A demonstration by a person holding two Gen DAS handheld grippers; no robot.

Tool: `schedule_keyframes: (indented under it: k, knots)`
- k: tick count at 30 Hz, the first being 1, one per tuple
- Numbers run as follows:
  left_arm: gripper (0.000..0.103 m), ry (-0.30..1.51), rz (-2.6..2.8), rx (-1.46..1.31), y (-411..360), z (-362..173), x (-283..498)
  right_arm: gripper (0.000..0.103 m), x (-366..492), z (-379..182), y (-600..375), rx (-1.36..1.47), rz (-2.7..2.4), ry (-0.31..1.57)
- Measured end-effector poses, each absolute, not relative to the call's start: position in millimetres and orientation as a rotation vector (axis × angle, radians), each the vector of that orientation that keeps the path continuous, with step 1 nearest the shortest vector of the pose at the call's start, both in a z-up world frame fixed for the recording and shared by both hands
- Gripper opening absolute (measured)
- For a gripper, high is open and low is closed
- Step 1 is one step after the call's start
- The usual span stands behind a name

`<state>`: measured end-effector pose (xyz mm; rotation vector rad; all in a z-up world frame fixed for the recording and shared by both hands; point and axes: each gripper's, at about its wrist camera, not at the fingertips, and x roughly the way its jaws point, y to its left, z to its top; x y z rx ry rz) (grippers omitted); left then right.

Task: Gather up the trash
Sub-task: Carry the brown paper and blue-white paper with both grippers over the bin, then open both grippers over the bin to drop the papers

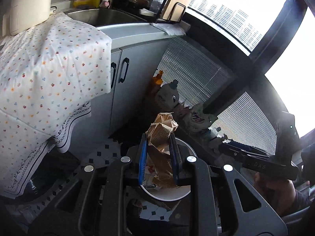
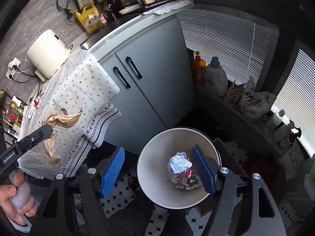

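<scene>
I see crumpled brown paper [image 1: 160, 137] clamped in my left gripper [image 1: 158, 153], hanging above the white bin [image 2: 149, 167]. The bin holds a crumpled receipt [image 2: 179, 164] and foil wrappers [image 2: 187, 182]. My right gripper [image 2: 157, 170] is spread wide, empty, over the bin's rim.

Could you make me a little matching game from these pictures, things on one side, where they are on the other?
Things:
1. crumpled brown paper
2. white crumpled paper
3. yellow detergent jug
4. orange bottle

Places:
A. on the counter by the sink
B. inside the white bin
C. on the ledge under the blinds
D. pinched in the left gripper

Pairs: 1-D, 2-B, 3-A, 4-C
</scene>
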<state>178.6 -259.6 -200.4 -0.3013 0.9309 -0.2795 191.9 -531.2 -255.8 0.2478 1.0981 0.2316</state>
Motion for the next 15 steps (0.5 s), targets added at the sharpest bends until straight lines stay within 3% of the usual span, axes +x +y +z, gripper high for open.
schedule_keyframes:
  k: [15]
  knots:
    - [0.022, 1.05, -0.524, -0.204, -351.5, -224.1, 206.6, 0.07, 159.0, -243.3, -620.3, 0.36, -0.006, 1.028]
